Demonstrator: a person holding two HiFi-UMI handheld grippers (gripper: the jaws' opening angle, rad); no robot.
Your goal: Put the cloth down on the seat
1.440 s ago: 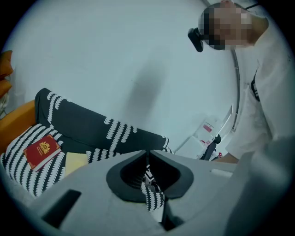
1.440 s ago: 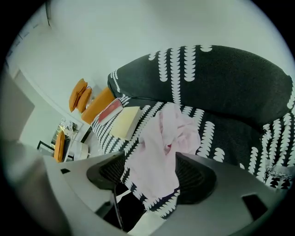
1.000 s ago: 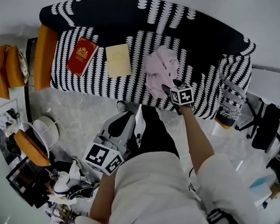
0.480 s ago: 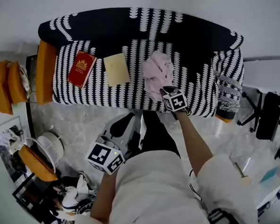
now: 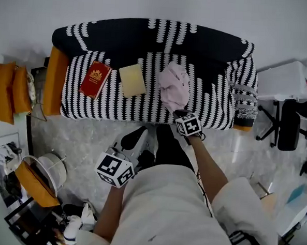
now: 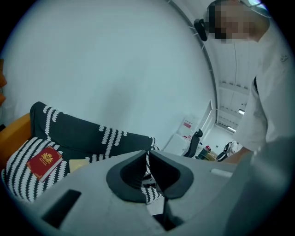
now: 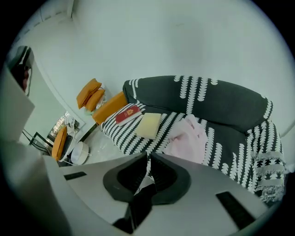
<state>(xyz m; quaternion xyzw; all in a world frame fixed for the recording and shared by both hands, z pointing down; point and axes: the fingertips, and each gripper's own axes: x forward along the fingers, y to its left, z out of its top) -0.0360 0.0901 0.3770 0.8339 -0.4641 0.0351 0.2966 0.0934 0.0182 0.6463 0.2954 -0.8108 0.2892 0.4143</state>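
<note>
The pink cloth [image 5: 175,87] now lies in a crumpled heap on the seat of the black and white sofa [image 5: 211,105], a bit right of the middle, and nothing is holding it. A moment ago the right gripper [image 5: 182,115] was right up against the cloth. Now it has pulled back to the front edge of the seat, just clear of the cloth's near end. Its jaws are closing, almost pressed together, and there is nothing between them. So it looks like the cloth has been let go and the job is as good as done. The only thing left, I think, is to move the arm away without catching the cloth again. Just left of the cloth a pale yellow book [image 5: 132,80] lies flat on the seat, and further left is a red book [image 5: 95,79]. Neither one touches the cloth. An orange cushion [image 5: 55,79] stands at the far left end of the sofa. The left gripper [image 5: 134,139] hangs low over the floor in front of the sofa, well apart from the cloth, with its jaws pressed together and empty.
</note>
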